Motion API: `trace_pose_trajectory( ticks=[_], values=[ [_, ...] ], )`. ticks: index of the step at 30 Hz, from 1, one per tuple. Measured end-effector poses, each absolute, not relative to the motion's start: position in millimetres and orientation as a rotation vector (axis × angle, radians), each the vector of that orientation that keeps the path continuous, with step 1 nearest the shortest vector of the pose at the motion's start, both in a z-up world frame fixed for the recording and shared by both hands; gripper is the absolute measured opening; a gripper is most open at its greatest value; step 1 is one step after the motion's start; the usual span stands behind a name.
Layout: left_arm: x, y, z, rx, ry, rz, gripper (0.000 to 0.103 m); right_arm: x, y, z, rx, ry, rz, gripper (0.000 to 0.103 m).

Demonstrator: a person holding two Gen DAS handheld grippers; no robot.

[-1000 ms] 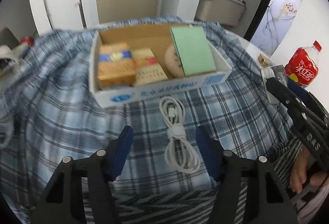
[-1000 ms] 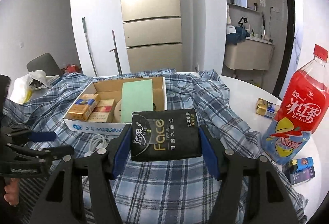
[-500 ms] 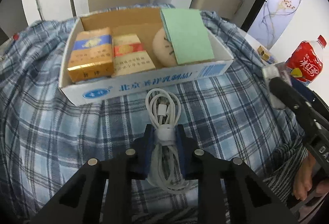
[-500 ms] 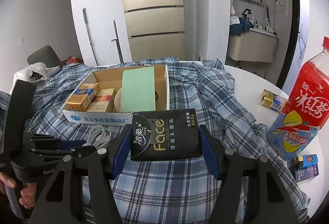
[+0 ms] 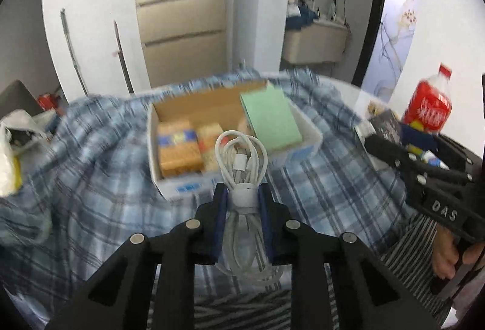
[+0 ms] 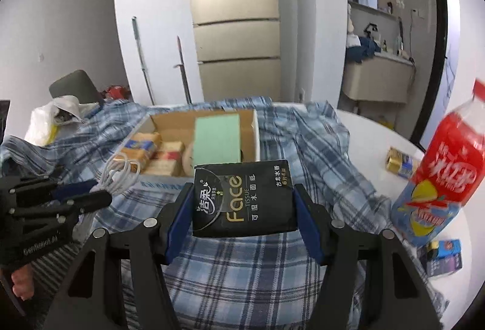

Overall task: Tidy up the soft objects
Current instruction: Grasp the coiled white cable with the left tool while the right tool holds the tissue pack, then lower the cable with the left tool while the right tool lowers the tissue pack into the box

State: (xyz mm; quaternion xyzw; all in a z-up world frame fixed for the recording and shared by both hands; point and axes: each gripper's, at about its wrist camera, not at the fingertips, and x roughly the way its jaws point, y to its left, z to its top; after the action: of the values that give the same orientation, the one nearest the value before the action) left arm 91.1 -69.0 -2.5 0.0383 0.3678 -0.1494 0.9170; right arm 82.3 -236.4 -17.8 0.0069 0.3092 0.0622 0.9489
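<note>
**Operator:** Report the left hand-held gripper (image 5: 242, 202).

**Me:** My left hand-held gripper is fully closed on the coiled white cable (image 5: 242, 166). I clamp it at the strap band, because that is the firmest point of a limp bundle; the loops hang free above and below the pads. The cable is clear of the plaid cloth (image 5: 91, 202), in front of the cardboard box (image 5: 306, 130).

**Operator:** And the right?

**Me:** My right hand-held gripper (image 6: 242, 208) is part open, pads pressing both ends of the black tissue pack (image 6: 242, 196). I hold it level, short of the box, so the approach to the box is free for the cable.

**Operator:** Space in the box?

**Me:** Limited. The yellow packets (image 5: 178, 148) and green pad (image 5: 269, 118) occupy most of it; I judge that the cable goes on top.
</note>
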Motion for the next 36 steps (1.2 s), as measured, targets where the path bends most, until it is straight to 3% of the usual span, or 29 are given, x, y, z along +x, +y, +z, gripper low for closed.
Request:
trace_pose_trajectory(
  ticks=[10, 16, 36],
  values=[
    [137, -63, 72, -0.008, 0.625, -0.211, 0.022, 117, -218, 58, 0.008, 0.544, 0.138, 0.062],
    [166, -61, 74, -0.086, 0.622, -0.180, 0.022, 167, -206, 89, 0.073, 0.499, 0.088, 0.062],
    [223, -55, -43, -0.119, 0.737, -0.181, 0.022, 247, -210, -45, 0.102, 0.923, 0.168, 0.062]
  ],
)
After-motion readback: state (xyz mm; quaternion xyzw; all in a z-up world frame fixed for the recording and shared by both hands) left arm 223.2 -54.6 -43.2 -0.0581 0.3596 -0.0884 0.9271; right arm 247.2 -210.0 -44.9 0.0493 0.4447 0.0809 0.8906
